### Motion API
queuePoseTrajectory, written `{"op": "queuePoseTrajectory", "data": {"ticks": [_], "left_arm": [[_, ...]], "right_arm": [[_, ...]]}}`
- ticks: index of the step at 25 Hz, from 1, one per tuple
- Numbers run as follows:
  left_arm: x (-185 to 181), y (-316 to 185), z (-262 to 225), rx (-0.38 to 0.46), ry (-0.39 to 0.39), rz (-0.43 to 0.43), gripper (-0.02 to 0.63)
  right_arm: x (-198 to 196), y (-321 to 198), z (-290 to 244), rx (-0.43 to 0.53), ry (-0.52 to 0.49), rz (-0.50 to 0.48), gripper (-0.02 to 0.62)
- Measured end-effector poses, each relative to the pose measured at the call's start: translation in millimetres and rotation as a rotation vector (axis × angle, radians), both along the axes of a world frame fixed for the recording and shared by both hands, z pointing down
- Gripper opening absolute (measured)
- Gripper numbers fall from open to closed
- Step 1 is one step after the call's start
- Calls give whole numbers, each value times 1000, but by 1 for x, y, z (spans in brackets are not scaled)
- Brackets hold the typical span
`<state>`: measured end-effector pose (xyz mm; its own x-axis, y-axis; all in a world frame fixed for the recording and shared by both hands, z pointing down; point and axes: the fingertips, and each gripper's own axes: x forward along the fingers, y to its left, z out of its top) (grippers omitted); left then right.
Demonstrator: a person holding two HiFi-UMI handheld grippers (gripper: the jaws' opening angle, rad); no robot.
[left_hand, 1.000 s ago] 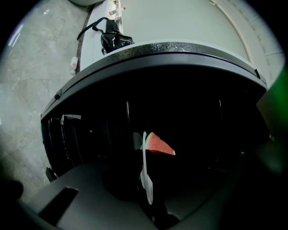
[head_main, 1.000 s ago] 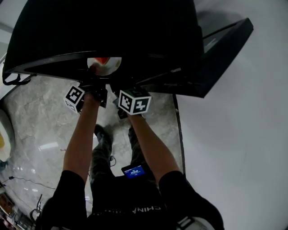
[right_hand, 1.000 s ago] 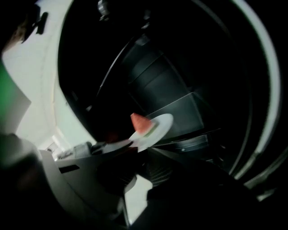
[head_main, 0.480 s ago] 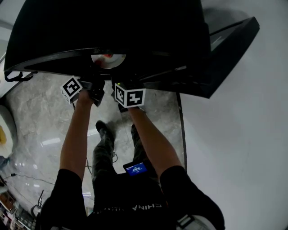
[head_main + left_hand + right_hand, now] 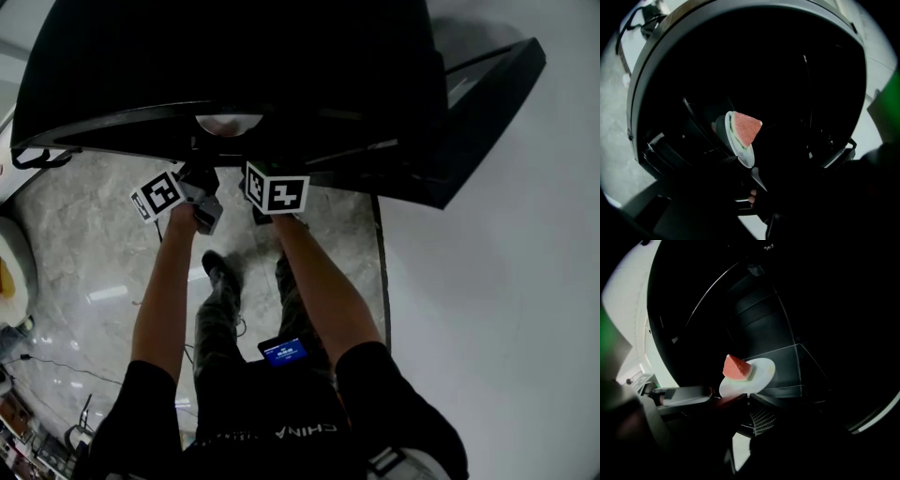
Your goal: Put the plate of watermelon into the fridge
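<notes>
A white plate (image 5: 757,375) carrying a red watermelon wedge (image 5: 736,367) sits tilted at the front of a glass shelf (image 5: 797,366) inside the dark fridge (image 5: 234,66). My right gripper (image 5: 746,398) is shut on the plate's near rim. To the plate's left my left gripper (image 5: 199,187) hangs just clear of it; its jaws are opening with nothing between them. Its grey finger (image 5: 684,394) is apart from the plate. In the left gripper view the plate (image 5: 740,150) and wedge (image 5: 746,129) lie ahead. From the head view only the plate's edge (image 5: 227,123) shows.
The fridge door (image 5: 478,112) stands open to the right. Below is a marble floor (image 5: 84,272) with the person's legs and a lit phone (image 5: 283,353). A pale wall (image 5: 506,309) fills the right side. A white round object (image 5: 11,272) is at the far left.
The plate has gone deeper under the fridge's top, so the wedge no longer shows from the head. My left gripper has let go of the plate and drawn back slightly.
</notes>
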<state>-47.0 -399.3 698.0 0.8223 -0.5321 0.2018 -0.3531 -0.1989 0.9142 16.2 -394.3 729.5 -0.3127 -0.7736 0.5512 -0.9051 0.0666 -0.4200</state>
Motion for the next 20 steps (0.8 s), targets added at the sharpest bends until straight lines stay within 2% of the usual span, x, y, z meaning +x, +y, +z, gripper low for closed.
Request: {"op": "queuePoseTrajectory", "data": {"ticks": [2, 5, 7, 9, 12, 20], "left_arm": [[-10, 4, 6, 78, -200, 5, 124], [-9, 0, 1, 244, -396, 34, 120], [-13, -7, 10, 282, -530, 58, 107], [-15, -13, 18, 302, -628, 94, 104], [-11, -21, 18, 329, -671, 123, 97], [-4, -38, 20, 373, -733, 117, 67]], "right_arm": [[-1, 0, -2, 5, 11, -5, 26], [-3, 0, -2, 10, 36, -25, 26], [-3, -1, -1, 12, 51, -27, 26], [-4, -2, -1, 13, 72, -30, 26], [-1, -7, -1, 11, 97, -28, 26], [8, -27, -3, -4, 129, 16, 26]]}}
